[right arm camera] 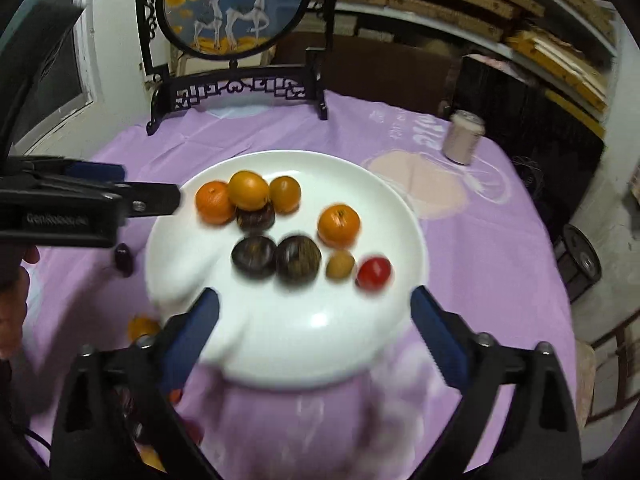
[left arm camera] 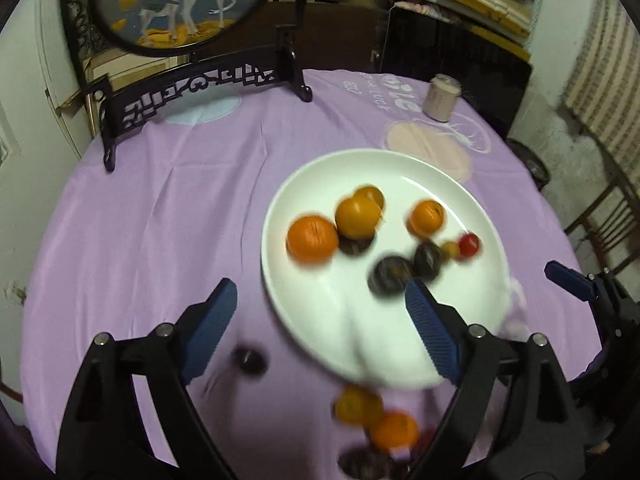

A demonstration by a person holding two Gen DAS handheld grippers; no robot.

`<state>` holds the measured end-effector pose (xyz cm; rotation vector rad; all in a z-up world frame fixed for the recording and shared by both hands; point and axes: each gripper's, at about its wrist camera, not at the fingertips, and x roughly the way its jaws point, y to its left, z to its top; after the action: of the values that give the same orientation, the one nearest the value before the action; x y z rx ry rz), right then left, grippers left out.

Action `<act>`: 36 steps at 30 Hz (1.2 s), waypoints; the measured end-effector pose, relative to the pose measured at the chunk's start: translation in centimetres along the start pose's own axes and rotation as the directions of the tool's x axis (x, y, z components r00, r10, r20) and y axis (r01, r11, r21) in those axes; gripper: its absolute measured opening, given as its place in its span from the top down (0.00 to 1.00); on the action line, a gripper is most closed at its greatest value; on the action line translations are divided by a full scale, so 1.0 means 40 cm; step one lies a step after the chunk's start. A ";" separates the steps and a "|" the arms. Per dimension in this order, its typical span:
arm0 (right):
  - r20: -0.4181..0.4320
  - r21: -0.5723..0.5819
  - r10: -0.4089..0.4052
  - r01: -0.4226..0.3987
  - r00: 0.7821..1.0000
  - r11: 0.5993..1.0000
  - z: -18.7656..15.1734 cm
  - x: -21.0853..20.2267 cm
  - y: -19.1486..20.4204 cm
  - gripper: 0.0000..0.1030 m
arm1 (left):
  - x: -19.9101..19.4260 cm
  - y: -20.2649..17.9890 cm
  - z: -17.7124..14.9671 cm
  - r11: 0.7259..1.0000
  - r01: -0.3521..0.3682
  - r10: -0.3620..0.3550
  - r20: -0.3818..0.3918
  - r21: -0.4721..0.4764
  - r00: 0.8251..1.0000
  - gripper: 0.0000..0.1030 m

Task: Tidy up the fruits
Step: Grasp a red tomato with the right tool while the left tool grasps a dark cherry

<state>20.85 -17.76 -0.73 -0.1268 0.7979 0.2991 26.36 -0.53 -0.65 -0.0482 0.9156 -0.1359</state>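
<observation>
A white plate sits on the purple cloth. It bears several fruits: oranges, dark plums, a small yellow fruit and a red tomato. More fruit lies on the cloth: a dark one left of the plate and blurred oranges near me. My left gripper is open over the plate's near left rim. My right gripper is open over its near edge. Neither holds anything.
A black carved stand with a round deer screen stands at the table's back. A pale can sits at the back right. The left tool's black frame reaches in beside the plate. A chair and shelves lie beyond the table.
</observation>
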 end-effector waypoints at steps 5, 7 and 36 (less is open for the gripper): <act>0.041 0.092 0.014 -0.018 0.999 0.996 -0.104 -0.108 0.021 0.06 | -0.114 0.012 -0.144 0.996 0.077 -0.075 0.061 -0.041 0.995 0.11; 0.056 0.113 0.005 -0.011 0.998 0.994 -0.133 -0.132 0.028 0.06 | -0.146 0.028 -0.198 0.995 0.083 -0.079 0.072 -0.059 0.994 0.11; -0.002 0.109 0.176 -0.174 0.984 0.979 -0.217 -0.117 0.094 0.21 | -0.113 0.092 -0.279 0.997 -0.011 0.010 -0.004 -0.073 1.000 0.11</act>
<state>10.63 -17.15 -3.37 0.0447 0.8369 0.4207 15.15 3.91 -4.26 -0.1108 0.9243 -0.0929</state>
